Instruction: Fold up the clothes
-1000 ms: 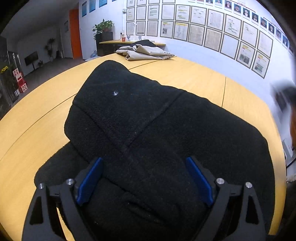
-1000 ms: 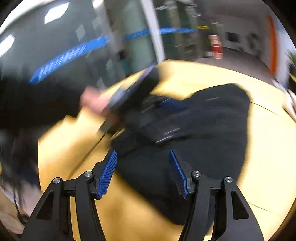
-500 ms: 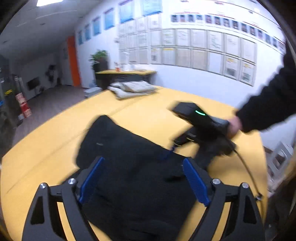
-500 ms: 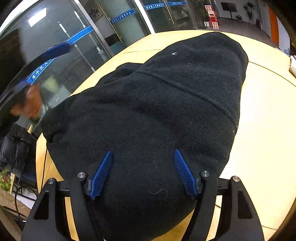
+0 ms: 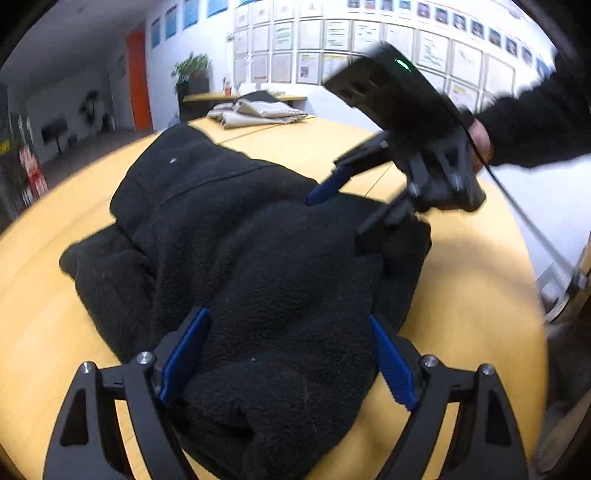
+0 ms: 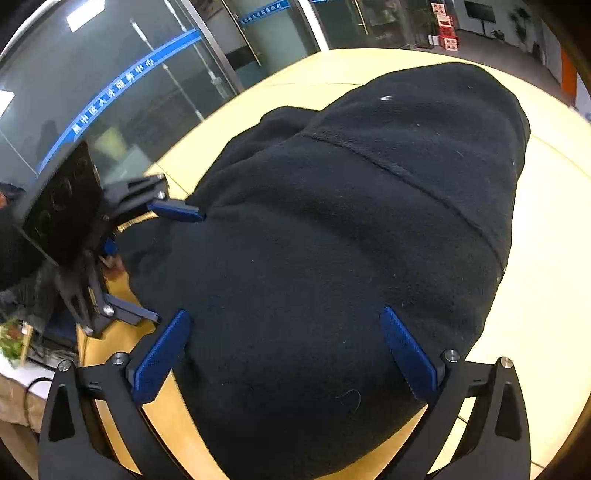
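A black fleece garment (image 5: 258, 258) lies bunched in a folded heap on the yellow wooden table (image 5: 461, 295); it fills the right wrist view (image 6: 351, 240). My left gripper (image 5: 288, 354) is open, its blue pads on either side of the heap's near end. My right gripper (image 6: 284, 350) is open, straddling the heap's other near side. In the left wrist view the right gripper (image 5: 343, 206) hovers over the fleece's right edge, jaws apart. In the right wrist view the left gripper (image 6: 162, 266) sits at the fleece's left edge, jaws apart.
A folded beige garment (image 5: 255, 112) lies at the table's far end. A wall of framed papers (image 5: 325, 33) stands behind it. Glass doors (image 6: 184, 74) are beyond the table in the right wrist view. The table edge (image 5: 532, 295) is close on the right.
Both grippers have come down close to the fleece from opposite sides. The right gripper swung in over the heap's right edge. The fleece is more bunched than before.
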Demonstrator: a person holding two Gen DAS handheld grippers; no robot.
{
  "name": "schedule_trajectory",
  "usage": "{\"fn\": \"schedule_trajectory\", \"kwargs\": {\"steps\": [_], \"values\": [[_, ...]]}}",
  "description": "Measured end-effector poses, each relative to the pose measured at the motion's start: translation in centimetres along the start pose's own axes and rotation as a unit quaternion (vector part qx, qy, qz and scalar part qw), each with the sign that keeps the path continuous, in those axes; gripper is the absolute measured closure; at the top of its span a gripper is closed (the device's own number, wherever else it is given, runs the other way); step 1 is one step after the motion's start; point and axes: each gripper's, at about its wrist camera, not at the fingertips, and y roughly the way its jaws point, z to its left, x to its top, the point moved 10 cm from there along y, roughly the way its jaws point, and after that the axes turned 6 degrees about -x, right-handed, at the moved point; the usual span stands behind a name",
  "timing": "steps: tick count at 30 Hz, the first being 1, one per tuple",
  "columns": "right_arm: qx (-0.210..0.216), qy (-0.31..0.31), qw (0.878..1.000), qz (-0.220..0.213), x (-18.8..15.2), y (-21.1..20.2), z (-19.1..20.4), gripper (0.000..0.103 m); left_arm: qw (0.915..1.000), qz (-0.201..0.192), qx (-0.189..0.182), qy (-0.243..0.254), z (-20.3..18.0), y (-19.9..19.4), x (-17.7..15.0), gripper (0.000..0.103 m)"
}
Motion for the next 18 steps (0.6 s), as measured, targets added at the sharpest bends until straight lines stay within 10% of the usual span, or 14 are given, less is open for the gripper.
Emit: {"fn": "schedule_trajectory", "kwargs": {"steps": [8, 12, 18], "values": [[0.006, 0.059, 0.998, -0.021, 1.4, -2.9, -1.1, 0.000, 0.9968, -0.076, 0.003, -0.022, -2.1, -4.7, 5.0, 0.018], [-0.002, 0.071, 0.997, -0.022, 2.2, -3.5, -3.2, 0.000, 0.9998, -0.008, -0.002, -0.019, -2.1, -1.0, 0.5, 0.018], [-0.017, 0.076, 0.996, 0.036, 0.0, -1.9, -4.7, 0.000, 0.9960, -0.020, -0.001, -0.087, 0.9, -0.4, -3.7, 0.031]]}}
